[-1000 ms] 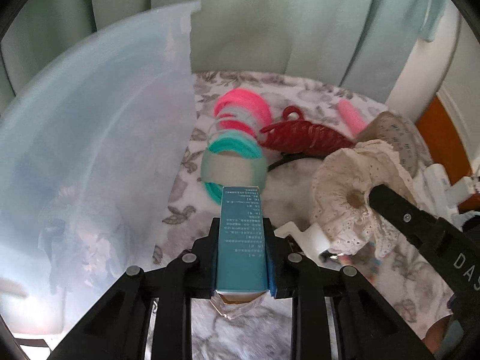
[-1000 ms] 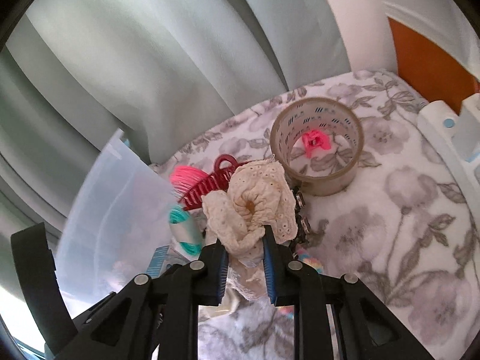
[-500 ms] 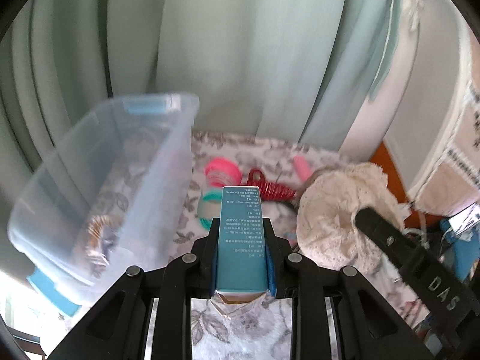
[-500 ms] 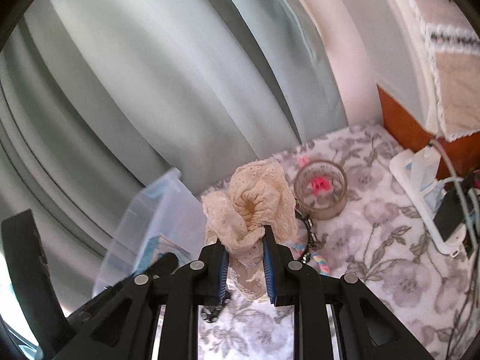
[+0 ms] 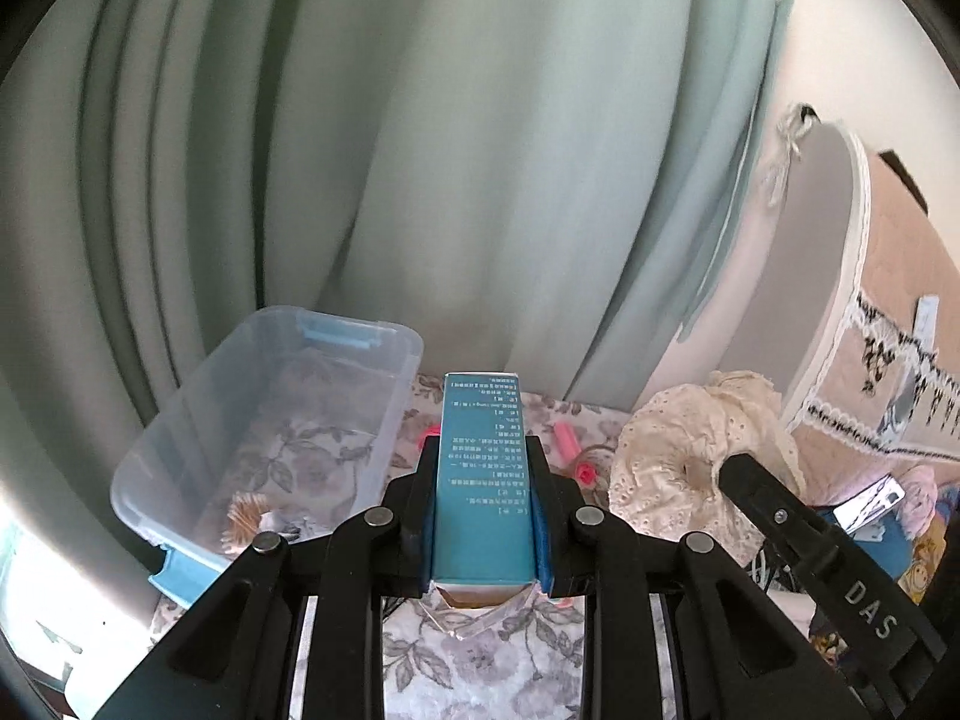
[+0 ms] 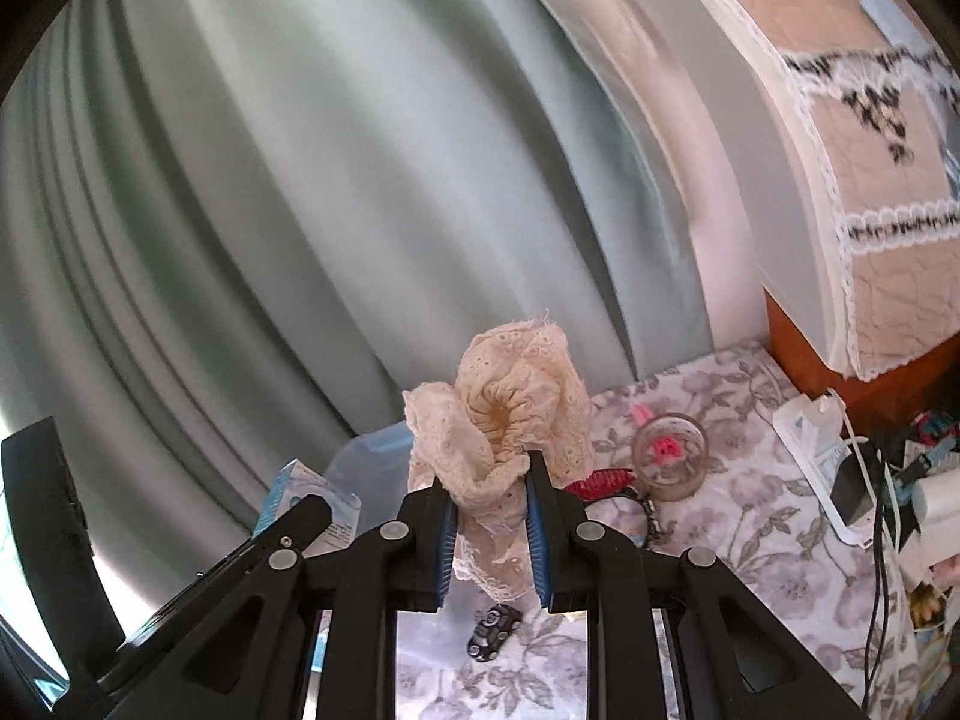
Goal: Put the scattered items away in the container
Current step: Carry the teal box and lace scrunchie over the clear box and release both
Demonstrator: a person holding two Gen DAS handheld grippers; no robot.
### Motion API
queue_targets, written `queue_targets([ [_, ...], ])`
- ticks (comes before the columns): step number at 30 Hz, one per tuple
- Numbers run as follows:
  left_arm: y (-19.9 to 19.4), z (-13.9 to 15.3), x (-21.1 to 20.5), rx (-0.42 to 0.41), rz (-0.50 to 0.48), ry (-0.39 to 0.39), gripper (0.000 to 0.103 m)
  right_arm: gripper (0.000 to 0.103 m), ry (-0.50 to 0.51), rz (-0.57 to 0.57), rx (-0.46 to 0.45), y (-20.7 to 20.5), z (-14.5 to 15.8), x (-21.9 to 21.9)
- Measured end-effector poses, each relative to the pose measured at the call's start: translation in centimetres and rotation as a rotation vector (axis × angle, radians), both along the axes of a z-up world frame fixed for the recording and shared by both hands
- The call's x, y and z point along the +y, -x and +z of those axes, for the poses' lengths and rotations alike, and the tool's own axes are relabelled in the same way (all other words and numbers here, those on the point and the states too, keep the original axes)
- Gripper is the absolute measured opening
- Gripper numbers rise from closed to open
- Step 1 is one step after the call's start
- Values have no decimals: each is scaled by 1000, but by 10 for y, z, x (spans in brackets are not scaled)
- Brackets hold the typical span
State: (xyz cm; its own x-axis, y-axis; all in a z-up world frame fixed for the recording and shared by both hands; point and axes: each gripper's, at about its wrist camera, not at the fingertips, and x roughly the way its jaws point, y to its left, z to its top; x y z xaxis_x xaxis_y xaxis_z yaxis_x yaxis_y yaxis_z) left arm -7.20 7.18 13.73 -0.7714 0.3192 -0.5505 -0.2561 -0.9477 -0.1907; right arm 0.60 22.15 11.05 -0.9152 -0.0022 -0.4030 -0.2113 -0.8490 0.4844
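Pale green curtains now fill both views: you have lifted your left gripper (image 5: 483, 501), clamping the teal box (image 5: 483, 480), and right gripper (image 6: 487, 507), pinching the lace scrunchie (image 6: 501, 420), ready for the clear bin (image 5: 270, 420).

One clear plastic bin (image 5: 252, 420), one teal box (image 5: 483, 480) and one lace scrunchie (image 6: 510, 414) are in sight. There are two black grippers, one tape roll (image 6: 669, 465) and one red hair claw (image 6: 600, 483).
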Motion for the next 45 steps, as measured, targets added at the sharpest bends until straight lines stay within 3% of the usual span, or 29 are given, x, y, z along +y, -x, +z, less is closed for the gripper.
queue_targets([
  [10, -15, 3, -37, 8, 56, -55, 25, 22, -68, 84, 0, -2, 10, -46],
  [22, 1, -10, -92, -26, 137, -133, 25, 22, -133, 191, -34, 30, 11, -102],
  [37, 45, -60, -162, -150, 281, -214, 26, 22, -166, 292, -154, 85, -24, -148],
  [45, 63, -82, -171, -181, 296, -234, 26, 22, -172, 322, -217, 110, -46, -159],
])
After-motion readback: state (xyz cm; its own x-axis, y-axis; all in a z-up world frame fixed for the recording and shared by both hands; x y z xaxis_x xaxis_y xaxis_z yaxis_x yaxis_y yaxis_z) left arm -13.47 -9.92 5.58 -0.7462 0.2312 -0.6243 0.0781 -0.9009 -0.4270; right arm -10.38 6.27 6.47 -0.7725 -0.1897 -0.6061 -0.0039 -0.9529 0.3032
